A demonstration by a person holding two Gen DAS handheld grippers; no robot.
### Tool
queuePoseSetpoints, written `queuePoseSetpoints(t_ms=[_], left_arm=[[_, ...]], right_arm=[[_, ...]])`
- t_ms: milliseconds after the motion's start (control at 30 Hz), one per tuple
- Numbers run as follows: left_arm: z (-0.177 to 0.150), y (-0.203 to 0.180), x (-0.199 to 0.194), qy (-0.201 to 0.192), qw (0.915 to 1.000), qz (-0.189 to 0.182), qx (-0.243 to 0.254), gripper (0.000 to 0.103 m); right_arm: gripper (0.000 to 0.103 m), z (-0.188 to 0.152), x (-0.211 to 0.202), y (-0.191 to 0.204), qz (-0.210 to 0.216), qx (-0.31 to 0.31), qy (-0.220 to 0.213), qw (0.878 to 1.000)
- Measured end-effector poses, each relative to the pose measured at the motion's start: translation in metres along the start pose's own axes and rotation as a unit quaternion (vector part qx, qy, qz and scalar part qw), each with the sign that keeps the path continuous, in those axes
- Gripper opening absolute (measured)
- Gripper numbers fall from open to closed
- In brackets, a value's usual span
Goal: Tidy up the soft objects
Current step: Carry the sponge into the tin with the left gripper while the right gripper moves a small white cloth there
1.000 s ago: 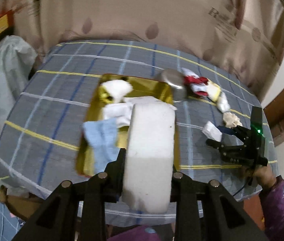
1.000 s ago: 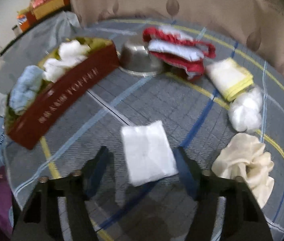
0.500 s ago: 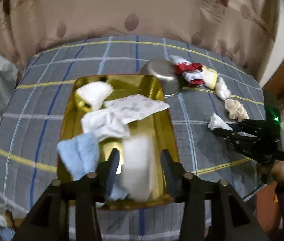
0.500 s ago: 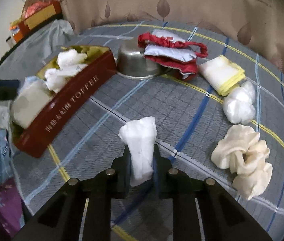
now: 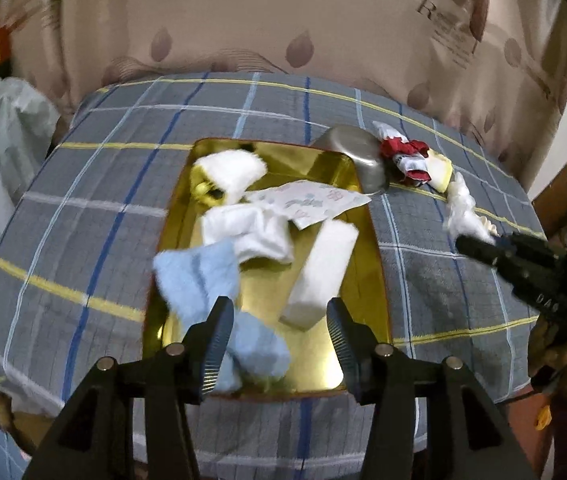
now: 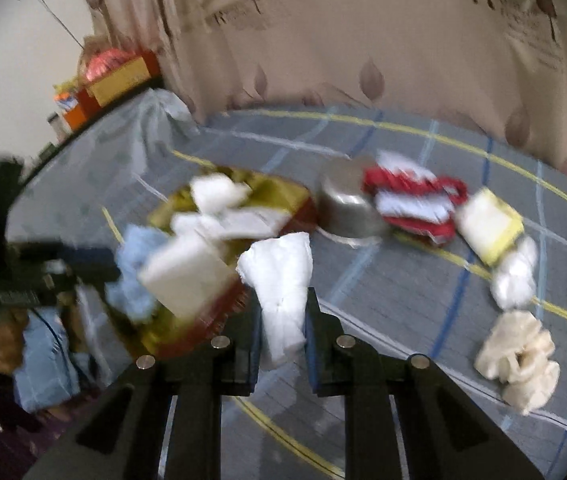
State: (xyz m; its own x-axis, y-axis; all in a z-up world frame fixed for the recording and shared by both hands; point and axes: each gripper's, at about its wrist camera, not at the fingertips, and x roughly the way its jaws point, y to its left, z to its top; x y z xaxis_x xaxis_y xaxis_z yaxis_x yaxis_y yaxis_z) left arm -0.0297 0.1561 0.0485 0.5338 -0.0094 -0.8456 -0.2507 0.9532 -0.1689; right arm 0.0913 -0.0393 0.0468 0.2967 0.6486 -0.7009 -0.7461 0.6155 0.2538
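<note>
The left gripper (image 5: 279,334) hangs over the near end of the gold tin tray (image 5: 367,280) with its jaws wide apart and nothing between them, and the white sponge block (image 5: 321,270) lies loose inside the tray beside a light blue towel (image 5: 203,276). The right gripper (image 6: 282,322) has its jaws closed tight on a crumpled white cloth (image 6: 281,280), which it holds above the checked tablecloth (image 6: 403,304), just beside the tray's red outer wall; this view is blurred. A cream cloth (image 6: 517,356) and a steel bowl (image 6: 347,210) rest on the tablecloth, well apart from each other.
</note>
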Motion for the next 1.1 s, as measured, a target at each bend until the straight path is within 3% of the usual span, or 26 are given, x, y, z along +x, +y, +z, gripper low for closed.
queuePoseSetpoints(t_ms=[167, 400, 700, 900, 1100], left_arm=[[-0.025, 0.013, -0.016, -0.023, 0.9989, 0.036, -0.020, 0.050], [-0.033, 0.027, -0.036, -0.083, 0.9878, 0.128, -0.030, 0.050], [-0.032, 0.047, -0.027, -0.071, 0.9880, 0.133, -0.036, 0.050], [-0.032, 0.061, -0.024, -0.060, 0.9890, 0.122, -0.059, 0.050], [-0.032, 0.067, -0.018, -0.047, 0.9884, 0.130, -0.064, 0.050]], right_arm=[[0.017, 0.034, 0.013, 0.021, 0.028, 0.007, -0.014, 0.999], [0.017, 0.069, 0.083, 0.051, 0.020, 0.030, 0.026, 0.999], [0.020, 0.071, 0.145, 0.052, -0.030, 0.084, 0.061, 0.994], [0.022, 0.067, 0.163, 0.048, -0.048, 0.098, 0.079, 0.991], [0.026, 0.068, 0.163, 0.058, -0.058, 0.074, 0.076, 0.993]])
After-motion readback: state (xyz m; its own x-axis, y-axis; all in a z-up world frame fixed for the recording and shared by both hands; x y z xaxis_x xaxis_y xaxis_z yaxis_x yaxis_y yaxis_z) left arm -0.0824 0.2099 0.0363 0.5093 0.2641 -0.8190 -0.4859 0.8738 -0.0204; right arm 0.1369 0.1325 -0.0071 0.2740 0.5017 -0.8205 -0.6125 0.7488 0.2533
